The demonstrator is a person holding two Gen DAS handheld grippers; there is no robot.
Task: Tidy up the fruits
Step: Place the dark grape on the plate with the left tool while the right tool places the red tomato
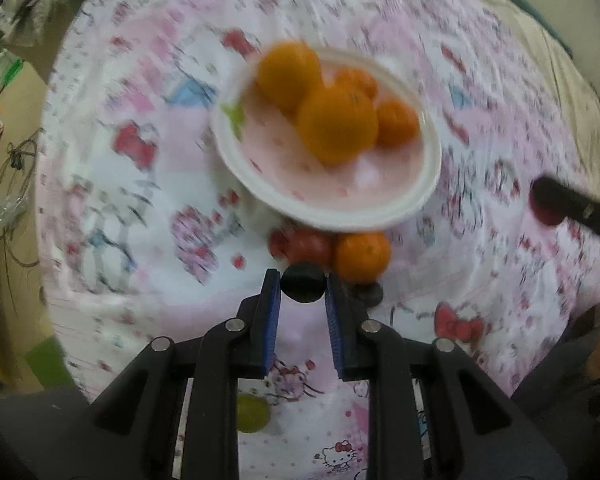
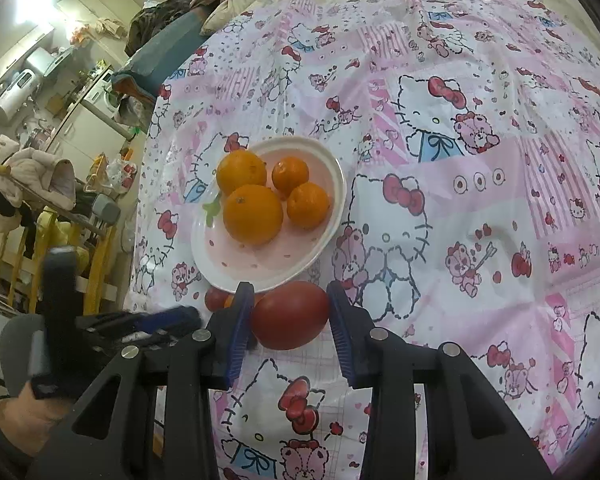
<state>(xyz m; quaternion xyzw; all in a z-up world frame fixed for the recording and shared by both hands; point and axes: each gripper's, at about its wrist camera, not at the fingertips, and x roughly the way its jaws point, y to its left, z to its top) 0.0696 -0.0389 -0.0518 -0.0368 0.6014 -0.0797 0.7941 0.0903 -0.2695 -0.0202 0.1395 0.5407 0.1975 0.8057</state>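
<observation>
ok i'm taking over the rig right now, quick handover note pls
Left gripper: shut on a small dark round fruit.
Right gripper: shut on a red fruit, just short of the plate.
Done: four oranges sit on the plate.
Left: both held fruits, one orange and red fruit beside the plate, another dark fruit, a green grape near the left gripper's base.

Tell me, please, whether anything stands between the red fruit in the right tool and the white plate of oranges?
Nothing visible does. The large red fruit sits between the right tool pads, just short of the white plate's near rim; the plate's near half is bare, with the four oranges farther back.
</observation>
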